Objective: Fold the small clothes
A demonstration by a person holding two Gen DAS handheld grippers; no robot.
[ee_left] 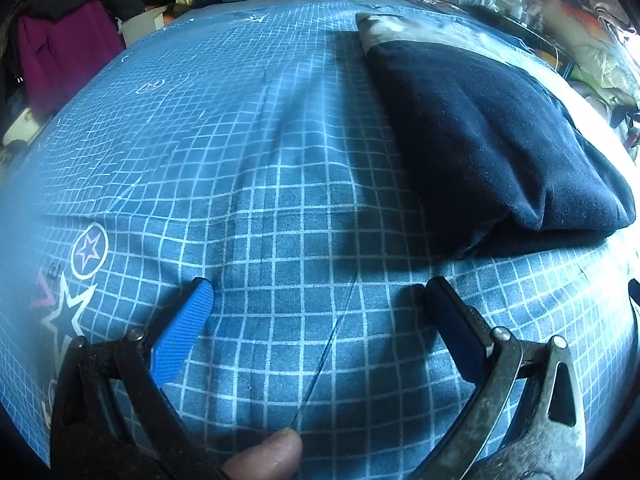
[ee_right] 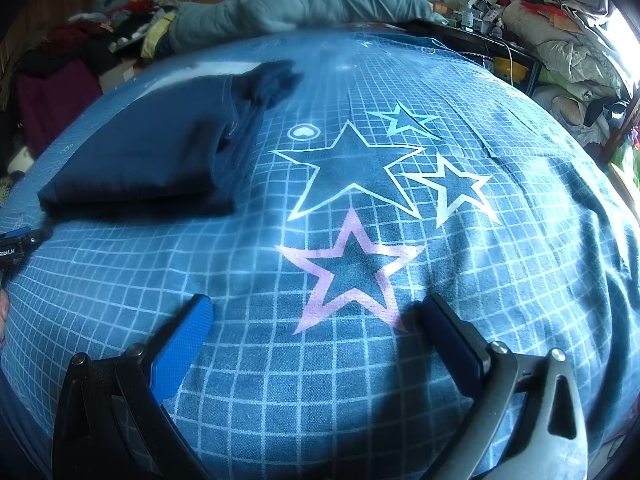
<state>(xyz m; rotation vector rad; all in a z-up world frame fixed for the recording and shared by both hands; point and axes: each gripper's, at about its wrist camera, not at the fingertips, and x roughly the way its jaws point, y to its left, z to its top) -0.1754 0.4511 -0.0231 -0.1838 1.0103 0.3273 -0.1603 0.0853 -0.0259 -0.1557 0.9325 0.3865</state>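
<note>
A dark navy garment point(ee_left: 492, 140) lies folded into a thick rectangle on the blue grid-patterned bedsheet point(ee_left: 248, 168), ahead and to the right of my left gripper point(ee_left: 316, 292). That gripper is open with nothing between its blue pads, hovering over bare sheet. In the right wrist view the same folded garment point(ee_right: 148, 156) sits ahead and to the left, with a loose bunch of fabric at its far end. My right gripper point(ee_right: 316, 312) is open and empty above a pink star print point(ee_right: 352, 268) on the sheet point(ee_right: 500, 320).
A grey-blue quilt point(ee_right: 304, 4) is heaped along the far side of the bed. Piles of clothes point(ee_right: 64, 64) stand to the left, and bedding and clutter point(ee_right: 568, 40) to the right. Part of the left gripper's body point(ee_right: 16, 244) shows at the left edge. A fingertip point(ee_left: 268, 456) shows at the bottom.
</note>
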